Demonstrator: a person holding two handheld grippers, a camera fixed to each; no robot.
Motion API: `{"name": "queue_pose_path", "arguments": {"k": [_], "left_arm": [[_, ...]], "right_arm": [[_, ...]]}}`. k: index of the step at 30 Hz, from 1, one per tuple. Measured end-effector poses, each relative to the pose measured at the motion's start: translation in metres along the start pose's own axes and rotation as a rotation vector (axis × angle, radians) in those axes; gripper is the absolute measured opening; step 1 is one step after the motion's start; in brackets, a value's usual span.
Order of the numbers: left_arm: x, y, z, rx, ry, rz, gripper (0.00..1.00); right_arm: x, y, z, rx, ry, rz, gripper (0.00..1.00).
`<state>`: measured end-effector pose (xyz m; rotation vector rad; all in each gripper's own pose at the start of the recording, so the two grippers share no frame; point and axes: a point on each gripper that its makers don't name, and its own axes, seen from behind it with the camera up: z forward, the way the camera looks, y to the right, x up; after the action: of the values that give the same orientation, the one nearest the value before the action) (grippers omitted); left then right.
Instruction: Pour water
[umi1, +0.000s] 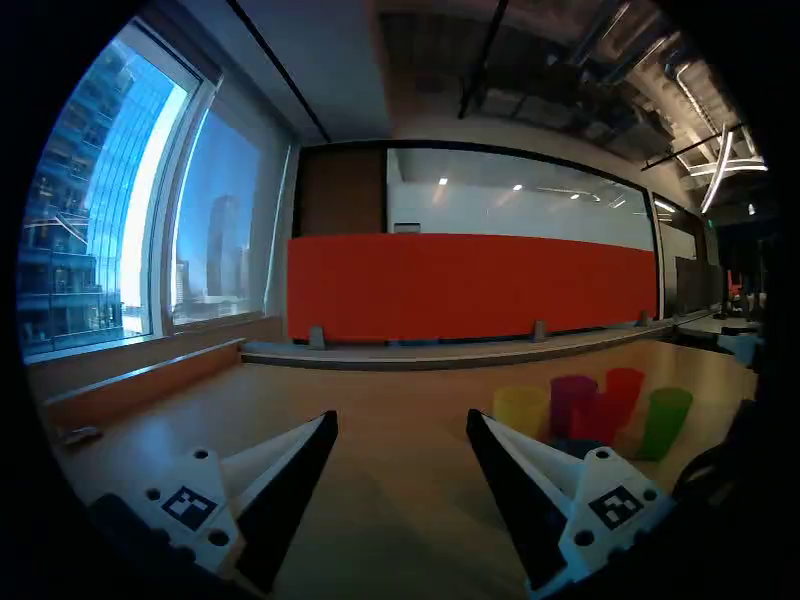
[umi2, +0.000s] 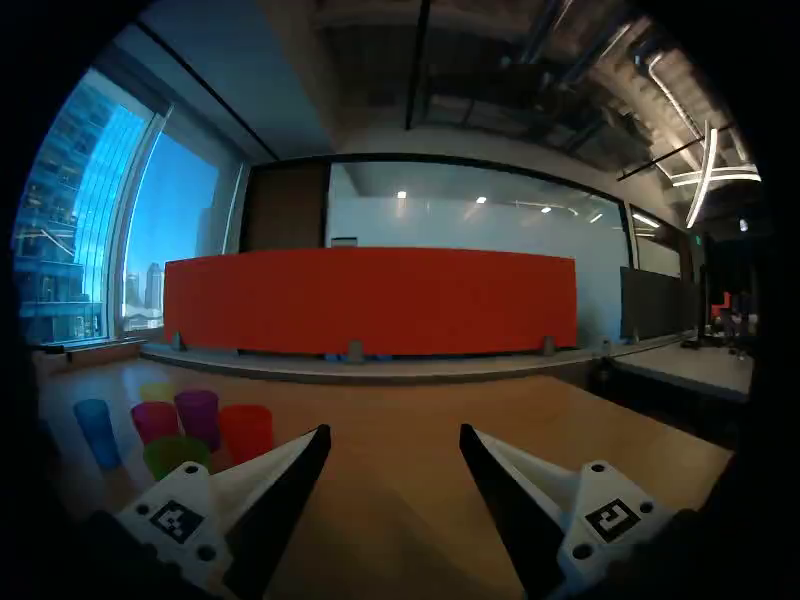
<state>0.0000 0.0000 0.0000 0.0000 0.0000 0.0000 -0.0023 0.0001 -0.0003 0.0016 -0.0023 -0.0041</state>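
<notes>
A cluster of translucent plastic cups stands on the wooden table. In the left gripper view, to the right of my left gripper (umi1: 402, 420), I see a yellow cup (umi1: 520, 410), a purple cup (umi1: 571, 400), a red cup (umi1: 624, 390) and a green cup (umi1: 666, 421). The left gripper is open with nothing between its fingers. In the right gripper view the cups sit at the lower left: a blue cup (umi2: 96, 430), a pink cup (umi2: 155, 420), a purple cup (umi2: 198, 414), a red cup (umi2: 246, 430) and a green cup (umi2: 172, 455). My right gripper (umi2: 395, 432) is open and empty, right of the cups.
A long orange partition (umi1: 470, 285) runs along the table's far edge. Tall windows (umi1: 110, 240) line the left side. Further desks (umi2: 690, 365) stand at the right. The wooden tabletop (umi2: 400, 420) stretches ahead of both grippers.
</notes>
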Motion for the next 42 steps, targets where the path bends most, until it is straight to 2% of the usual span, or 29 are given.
{"name": "queue_pose_path", "arguments": {"k": [3,9,18,27,30,42], "left_arm": [[0.001,-0.001,0.001,0.001,0.001,0.003,0.96],[0.028,-0.003,0.001,-0.003,0.029,0.021,0.96],[0.069,-0.008,0.009,-0.020,-0.009,0.003,0.96],[0.121,-0.003,0.013,-0.066,-0.009,-0.011,0.96],[0.133,-0.005,0.014,-0.063,-0.020,-0.006,0.96],[0.182,-0.005,0.022,-0.088,-0.037,-0.032,0.96]], "right_arm": [[-0.001,0.001,0.001,-0.001,-0.011,-0.003,1.00],[0.015,0.000,0.001,0.011,-0.011,-0.010,1.00],[0.070,-0.013,0.001,0.064,-0.002,-0.021,1.00],[0.122,-0.022,0.006,0.110,-0.031,0.013,1.00],[0.140,-0.024,0.008,0.120,-0.037,0.023,1.00],[0.189,-0.031,0.014,0.148,-0.040,0.032,1.00]]}}
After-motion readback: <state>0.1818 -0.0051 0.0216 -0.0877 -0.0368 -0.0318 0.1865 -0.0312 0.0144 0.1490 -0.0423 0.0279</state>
